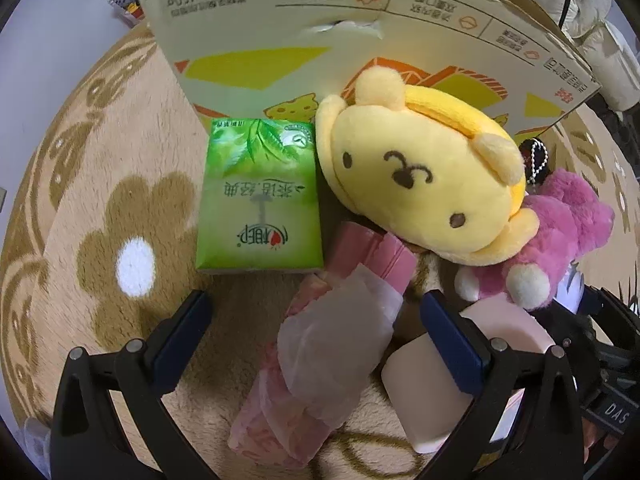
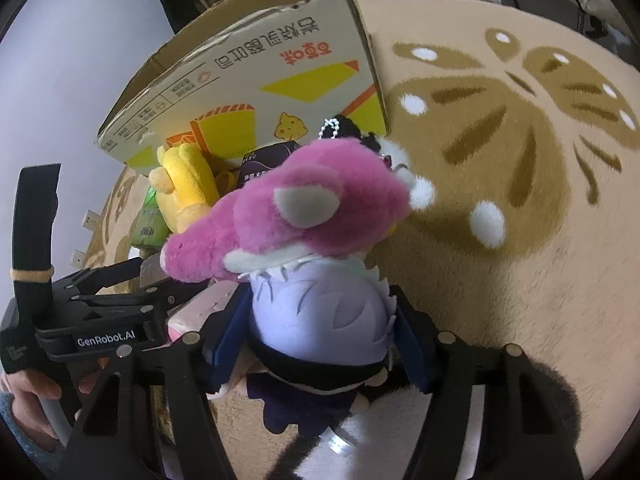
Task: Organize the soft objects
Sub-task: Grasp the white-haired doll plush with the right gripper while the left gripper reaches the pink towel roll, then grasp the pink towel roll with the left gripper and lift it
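My left gripper (image 1: pixel 316 316) is open over a pink tissue pack (image 1: pixel 320 364) lying on the rug, its fingers on either side and apart from it. A green tissue pack (image 1: pixel 260 196) lies ahead of it. A yellow plush (image 1: pixel 420 180) rests on a pink plush bear (image 1: pixel 560 232). A pale pink block (image 1: pixel 432 392) sits by the right finger. My right gripper (image 2: pixel 320 320) is shut on a lavender-haired plush doll (image 2: pixel 320 312), below the pink plush bear (image 2: pixel 304 208). The yellow plush also shows in the right wrist view (image 2: pixel 184 188).
An open cardboard box (image 1: pixel 360 40) stands behind the pile, and it also shows in the right wrist view (image 2: pixel 248 80). All lies on a beige patterned rug (image 2: pixel 520 200). The left gripper's body (image 2: pixel 100 320) sits close to the left of the right gripper.
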Available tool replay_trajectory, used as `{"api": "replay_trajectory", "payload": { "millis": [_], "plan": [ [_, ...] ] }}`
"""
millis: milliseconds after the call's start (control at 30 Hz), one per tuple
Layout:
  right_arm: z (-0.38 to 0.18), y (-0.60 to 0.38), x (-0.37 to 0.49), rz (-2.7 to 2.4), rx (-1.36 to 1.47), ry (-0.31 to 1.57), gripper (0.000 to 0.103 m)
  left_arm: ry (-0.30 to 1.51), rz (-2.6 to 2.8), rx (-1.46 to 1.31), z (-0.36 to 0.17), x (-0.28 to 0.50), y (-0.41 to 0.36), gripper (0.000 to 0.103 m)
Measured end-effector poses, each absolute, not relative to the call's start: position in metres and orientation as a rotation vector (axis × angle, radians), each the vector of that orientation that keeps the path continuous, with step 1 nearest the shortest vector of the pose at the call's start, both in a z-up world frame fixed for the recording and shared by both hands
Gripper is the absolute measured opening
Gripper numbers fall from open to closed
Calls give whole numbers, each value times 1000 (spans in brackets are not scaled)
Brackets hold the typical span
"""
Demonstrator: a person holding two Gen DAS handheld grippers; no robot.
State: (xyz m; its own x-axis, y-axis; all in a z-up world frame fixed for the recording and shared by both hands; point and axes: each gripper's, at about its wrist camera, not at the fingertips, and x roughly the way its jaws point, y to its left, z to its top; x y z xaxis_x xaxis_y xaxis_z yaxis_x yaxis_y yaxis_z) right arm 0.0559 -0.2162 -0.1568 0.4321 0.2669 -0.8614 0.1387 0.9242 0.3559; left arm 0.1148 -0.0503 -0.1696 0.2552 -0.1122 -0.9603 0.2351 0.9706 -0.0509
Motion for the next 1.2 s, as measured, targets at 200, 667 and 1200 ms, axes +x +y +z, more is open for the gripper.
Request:
{"api": "replay_trajectory", "payload": {
  "millis": [200,667,1200],
  "plan": [
    [-151,-201,54,60,381,1122,70,1291,-217,118,-183,114,-41,103],
    [-143,-211,47,26,356,1118,70,1324,-218,167,-188,115,-55,76],
    [-116,-217,32,-15,362,1003,70,1179,-229,147,-149,101,-60,46]
  ]
}}
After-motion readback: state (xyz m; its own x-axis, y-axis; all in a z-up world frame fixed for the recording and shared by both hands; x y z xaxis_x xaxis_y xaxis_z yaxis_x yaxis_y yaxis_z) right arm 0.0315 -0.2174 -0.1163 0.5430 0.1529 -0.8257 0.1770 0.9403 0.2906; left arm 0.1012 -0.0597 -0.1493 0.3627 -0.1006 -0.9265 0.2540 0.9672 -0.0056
